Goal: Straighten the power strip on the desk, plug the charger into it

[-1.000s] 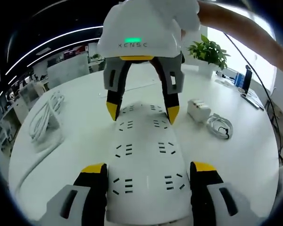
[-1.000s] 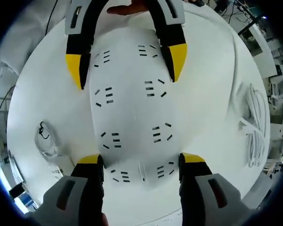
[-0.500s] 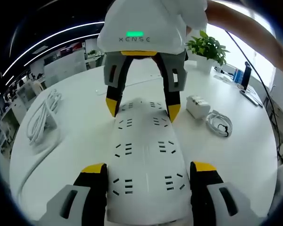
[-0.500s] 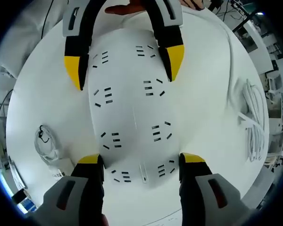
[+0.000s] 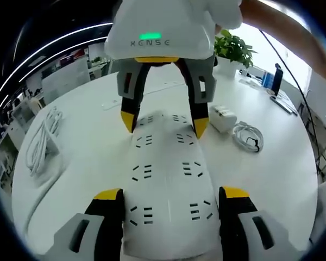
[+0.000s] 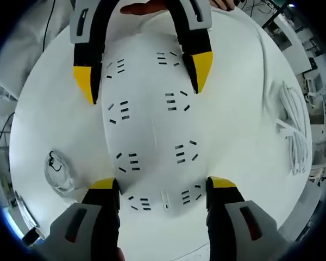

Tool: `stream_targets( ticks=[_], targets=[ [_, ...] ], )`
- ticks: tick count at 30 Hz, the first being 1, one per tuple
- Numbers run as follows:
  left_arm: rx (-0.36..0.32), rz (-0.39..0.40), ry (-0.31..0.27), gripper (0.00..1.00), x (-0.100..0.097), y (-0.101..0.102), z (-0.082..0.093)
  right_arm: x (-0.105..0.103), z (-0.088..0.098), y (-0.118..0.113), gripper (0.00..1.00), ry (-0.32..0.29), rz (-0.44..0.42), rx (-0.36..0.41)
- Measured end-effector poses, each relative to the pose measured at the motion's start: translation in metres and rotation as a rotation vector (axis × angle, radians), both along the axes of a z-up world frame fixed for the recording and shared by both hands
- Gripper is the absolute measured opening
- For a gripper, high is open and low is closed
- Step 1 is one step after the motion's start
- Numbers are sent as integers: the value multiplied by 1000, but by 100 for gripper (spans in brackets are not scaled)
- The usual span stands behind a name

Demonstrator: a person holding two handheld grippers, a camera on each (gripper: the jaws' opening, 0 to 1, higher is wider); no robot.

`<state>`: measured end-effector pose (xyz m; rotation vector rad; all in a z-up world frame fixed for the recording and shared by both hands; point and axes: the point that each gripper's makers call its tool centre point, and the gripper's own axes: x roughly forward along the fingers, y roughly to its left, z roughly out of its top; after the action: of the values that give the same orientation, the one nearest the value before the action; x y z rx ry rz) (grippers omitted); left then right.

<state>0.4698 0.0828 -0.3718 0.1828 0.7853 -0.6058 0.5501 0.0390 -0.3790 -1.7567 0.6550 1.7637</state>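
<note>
A wide white power strip (image 5: 165,174) with several socket rows lies flat on the white table. My left gripper (image 5: 171,194) is shut on its near end, one yellow-tipped jaw against each long side. My right gripper (image 5: 164,125) comes in from above and clamps the far end the same way. In the right gripper view the power strip (image 6: 152,125) runs from my right gripper (image 6: 163,185) up to the left gripper (image 6: 144,79). The white charger (image 5: 224,118) lies right of the strip, its coiled cable (image 5: 249,136) beside it.
A bundled white cord (image 5: 41,141) lies at the left of the table, and the same bundled cord (image 6: 293,130) is at the right in the right gripper view. The charger's cable coil (image 6: 60,171) lies lower left there. A potted plant (image 5: 233,49) stands at the far table edge (image 5: 293,117).
The table background has swung slightly in both views while the strip stays fixed between both pairs of jaws. The strip and both grippers have turned a little together; both grips are unchanged.
</note>
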Motion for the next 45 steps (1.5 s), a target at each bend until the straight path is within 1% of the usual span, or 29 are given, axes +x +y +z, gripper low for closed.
stream_targets(
  ticks=[3,7,10,11,14,23,27,31,36,40,45],
  targets=[
    [1,-21,9,72,-1,-1,-1,-1,0,-2,63,11,-24,9],
    [24,-44,35,72,-1,-2,-2,-3,0,-4,63,15,-42,9],
    [31,-60,43,72,-2,-2,-3,-5,0,-6,63,22,-64,10],
    [32,-71,46,72,-3,-2,-3,-7,1,-7,63,34,-81,14],
    [35,-83,50,72,-4,-2,-3,-9,1,-9,63,41,-93,23],
    [46,-133,69,72,-7,-4,-4,-14,1,-13,63,28,-141,14],
    [57,-138,74,72,-7,-4,-4,-14,1,-14,64,34,-143,23],
    [64,-143,78,72,-8,-4,-4,-15,-1,-13,65,38,-133,14],
    [73,-168,87,72,-8,-3,-4,-16,-2,-13,65,31,-134,12],
    [100,-194,105,72,-8,-3,-4,-17,-1,-16,65,48,-162,32],
    [180,-236,150,71,-8,-4,-5,-17,-1,-15,65,72,-175,47]
  ],
)
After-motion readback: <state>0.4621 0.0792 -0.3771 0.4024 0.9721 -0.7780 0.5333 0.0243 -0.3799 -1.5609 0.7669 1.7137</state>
